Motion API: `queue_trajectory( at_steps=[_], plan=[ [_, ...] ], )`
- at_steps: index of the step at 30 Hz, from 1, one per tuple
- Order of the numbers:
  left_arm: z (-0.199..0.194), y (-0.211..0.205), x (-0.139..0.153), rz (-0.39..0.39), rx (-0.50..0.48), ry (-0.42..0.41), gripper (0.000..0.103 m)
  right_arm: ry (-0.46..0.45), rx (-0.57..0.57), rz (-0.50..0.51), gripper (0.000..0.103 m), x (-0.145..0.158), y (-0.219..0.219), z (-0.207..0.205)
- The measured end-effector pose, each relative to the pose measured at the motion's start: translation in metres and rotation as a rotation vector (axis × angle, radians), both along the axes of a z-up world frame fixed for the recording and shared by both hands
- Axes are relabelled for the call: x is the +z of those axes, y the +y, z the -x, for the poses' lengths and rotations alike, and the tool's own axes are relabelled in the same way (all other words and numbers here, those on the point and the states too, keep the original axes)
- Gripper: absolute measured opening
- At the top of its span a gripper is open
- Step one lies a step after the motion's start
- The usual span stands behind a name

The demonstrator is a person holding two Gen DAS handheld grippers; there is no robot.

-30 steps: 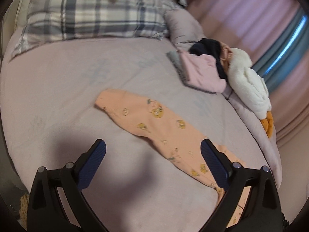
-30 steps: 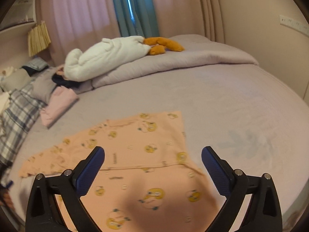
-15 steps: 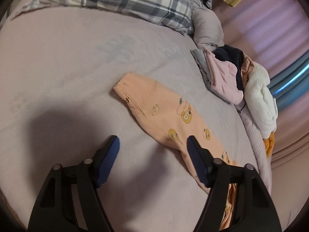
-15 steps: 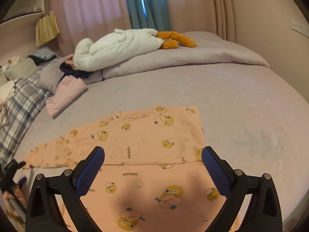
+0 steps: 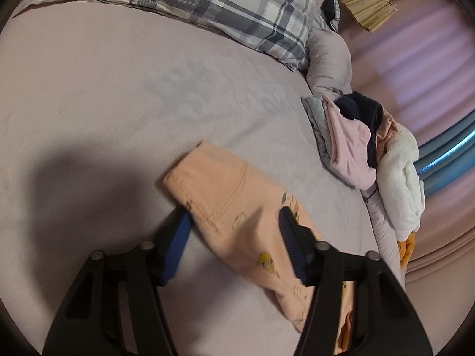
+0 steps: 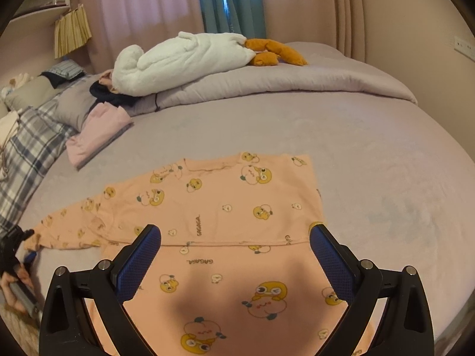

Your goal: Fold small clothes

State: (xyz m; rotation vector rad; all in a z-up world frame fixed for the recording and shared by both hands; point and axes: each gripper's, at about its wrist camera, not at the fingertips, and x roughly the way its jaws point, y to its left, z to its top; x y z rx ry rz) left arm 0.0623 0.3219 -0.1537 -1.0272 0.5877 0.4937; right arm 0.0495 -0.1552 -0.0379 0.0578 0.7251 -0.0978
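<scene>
I found the peach garment (image 6: pixel 225 207) lying flat on the bed (image 6: pixel 386 154), its body part-folded so that one hemmed edge ran straight across just ahead of the right gripper (image 6: pixel 234 237). That gripper hung released, fingers spread wide above the printed fabric and touching nothing. One sleeve reached out toward the left edge of the bed, and there my left gripper (image 5: pixel 234 222) sat over the sleeve cuff (image 5: pixel 213 190); its blue pads stood either side of the cloth, partly closed, but I could not tell whether they had actually pinched it. In the right wrist view the left gripper showed small at the frame's left margin, at the sleeve end. Open bed lay to the right of the garment and beyond it, up to the rolled quilt (image 6: pixel 297 80). A white plush toy (image 6: pixel 184 59) rested on that quilt. A pile of folded clothes (image 5: pixel 347 148), pink over grey with a dark piece on top, sat near the quilt, well apart from the sleeve. A plaid pillow (image 5: pixel 225 9) bounded the head of the bed. I noted no containers.
</scene>
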Motion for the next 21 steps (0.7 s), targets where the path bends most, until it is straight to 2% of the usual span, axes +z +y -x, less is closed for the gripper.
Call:
queue_trajectory(
  at_steps=[1, 3, 5, 7, 11, 21],
  plan=[
    [-0.001, 0.003, -0.002, 0.016, 0.01, 0.002, 0.038, -0.001, -0.001, 0.002, 0.1, 0.0, 0.0, 0.0],
    [0.0, 0.009, -0.007, 0.047, 0.034, 0.0, 0.025, -0.003, -0.005, 0.003, 0.1, 0.001, -0.001, 0.0],
    [-0.001, 0.013, -0.01, 0.066, 0.039, -0.01, 0.021, 0.004, -0.005, 0.004, 0.1, -0.001, -0.002, -0.001],
    [-0.002, 0.012, -0.008, 0.05, 0.028, 0.003, 0.013, 0.02, -0.012, 0.003, 0.1, -0.003, -0.003, -0.004],
    [-0.004, -0.002, 0.007, -0.021, 0.004, 0.022, 0.009, 0.024, -0.004, -0.003, 0.1, -0.005, -0.004, -0.005],
    [-0.01, -0.052, 0.062, -0.125, -0.105, -0.121, 0.009, 0.005, -0.008, -0.016, 0.1, -0.001, -0.009, 0.0]
  ],
)
